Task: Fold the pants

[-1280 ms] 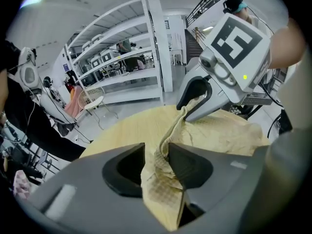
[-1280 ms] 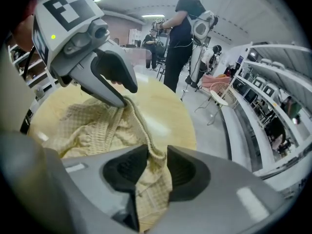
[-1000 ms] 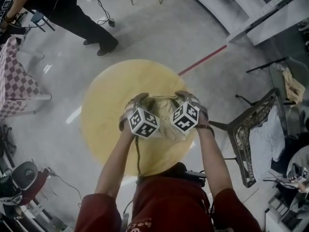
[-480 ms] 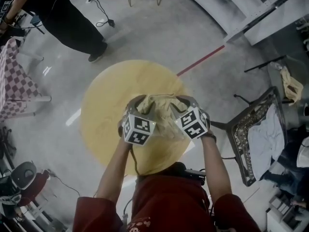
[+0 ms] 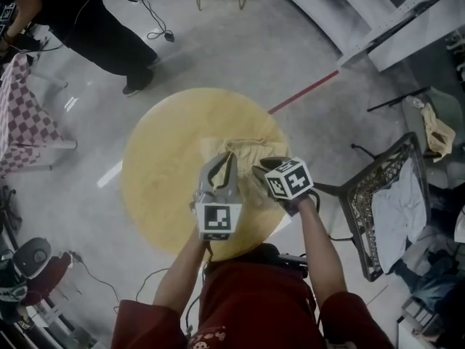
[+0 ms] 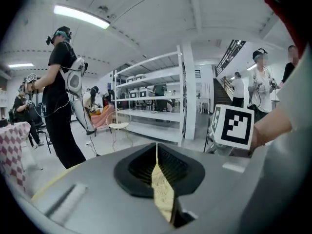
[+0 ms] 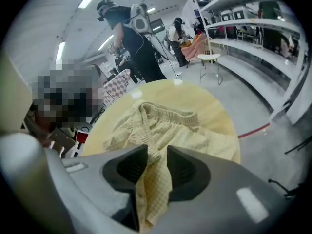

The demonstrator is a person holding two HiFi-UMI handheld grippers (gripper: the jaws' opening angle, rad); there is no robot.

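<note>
Status: pale yellow checked fabric pants (image 7: 187, 130) lie crumpled on the round yellow table (image 5: 156, 166), right of centre toward its right edge. Look light and limp, so they won't hold shape; best grabbed at the elastic waistband or the hems. Left gripper (image 6: 157, 155) jaws have just closed on a thin fold. Right gripper (image 7: 157, 155) pinches a thicker bunch. No containers in view.

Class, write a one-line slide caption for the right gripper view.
Right gripper shut on a fold of yellow checked pants bunched on a round yellow table.
</note>
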